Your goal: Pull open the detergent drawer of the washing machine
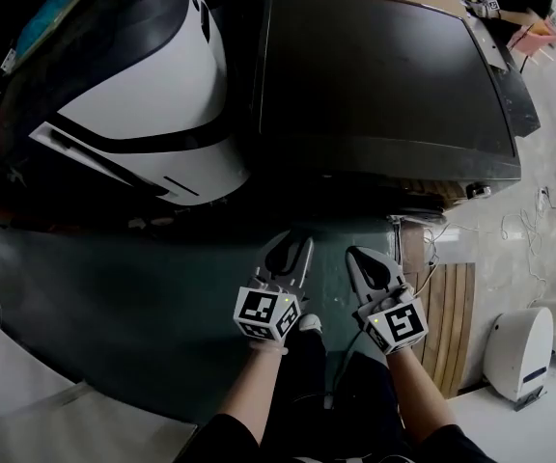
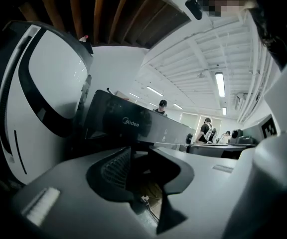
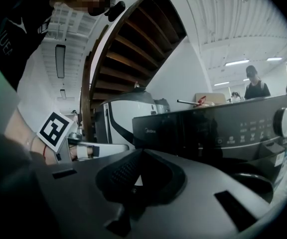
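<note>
Head view: the washer (image 1: 384, 75), dark and glossy, fills the upper middle of the picture. Its front edge faces the person, and the drawer sits somewhere in that front, out of sight from above. The right gripper view shows the control panel (image 3: 208, 128) side-on, with a logo (image 3: 151, 130) at its left end and a dial (image 3: 284, 122) at its right. No drawer seam can be made out. The likeliest spot is the logo end, and the panel looks flush there, so the drawer appears still shut.

The left tool (image 1: 292, 251) and the right tool (image 1: 365, 260) hover side by side above the green floor (image 1: 114, 307), short of the washer and touching nothing. Both point toward the washer's front. Each tool's jaws stand apart with nothing between them.

The panel lies straight ahead of both tools, and its long axis runs across their line of approach. A pull would therefore run back toward the person. The left tool is closer to the logo end and looks the better placed for the reach. The right tool faces the middle of the front.

A white machine (image 1: 152, 114) with a black stripe stands just left of the washer and crowds that corner. People stand at desks far behind.
</note>
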Available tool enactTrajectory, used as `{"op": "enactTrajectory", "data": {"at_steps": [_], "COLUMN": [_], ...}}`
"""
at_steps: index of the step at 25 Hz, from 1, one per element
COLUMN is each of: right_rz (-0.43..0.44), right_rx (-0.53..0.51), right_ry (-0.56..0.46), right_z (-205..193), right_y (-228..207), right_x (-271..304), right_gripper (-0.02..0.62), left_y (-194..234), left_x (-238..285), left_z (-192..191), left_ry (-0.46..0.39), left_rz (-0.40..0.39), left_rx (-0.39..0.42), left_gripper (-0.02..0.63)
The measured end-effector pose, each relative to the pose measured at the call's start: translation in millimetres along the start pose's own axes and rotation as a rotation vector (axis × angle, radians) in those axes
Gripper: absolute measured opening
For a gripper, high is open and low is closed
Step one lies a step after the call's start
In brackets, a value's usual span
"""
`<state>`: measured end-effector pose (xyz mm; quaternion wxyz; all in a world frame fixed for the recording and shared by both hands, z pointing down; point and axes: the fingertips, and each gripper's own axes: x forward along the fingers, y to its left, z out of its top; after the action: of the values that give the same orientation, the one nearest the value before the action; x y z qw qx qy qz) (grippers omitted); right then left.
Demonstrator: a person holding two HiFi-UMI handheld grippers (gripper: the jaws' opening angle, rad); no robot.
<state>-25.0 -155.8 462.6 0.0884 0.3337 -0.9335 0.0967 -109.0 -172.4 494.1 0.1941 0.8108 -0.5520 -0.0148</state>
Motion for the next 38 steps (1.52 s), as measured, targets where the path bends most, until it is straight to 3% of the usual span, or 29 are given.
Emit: {"op": "enactTrajectory", "data": {"at_steps": [7, 15, 20, 38], "right_rz": [-0.023, -0.075, -0.1, -0.11], "right_rx": [-0.009, 0.027, 0.056, 0.069], "right_ry": [-0.012, 0.013, -0.032, -0.011], "right_z": [-14.7, -22.7, -23.3, -32.5], "right_y": [-11.3, -22.2, -30.3, -37.2], "right_x": [24.9, 44.6, 53.2, 65.5], "right_gripper": [0.012, 0.012, 0.012, 0.012], "left_y": [15.2, 26.9, 31.1, 38.7], "left_x": [32.4, 59.2, 65.8, 77.6], "left_z": [3.9, 6.3, 6.4, 17.2], "left_ry": [-0.074, -0.169, -0.206, -0.361], "left_rz": [-0.08, -0.153, -0.193, -0.33], "left_rx": [-0.125, -0.346, -0.413, -0.633], "left_gripper": [0.093, 0.097, 0.11, 0.146]}}
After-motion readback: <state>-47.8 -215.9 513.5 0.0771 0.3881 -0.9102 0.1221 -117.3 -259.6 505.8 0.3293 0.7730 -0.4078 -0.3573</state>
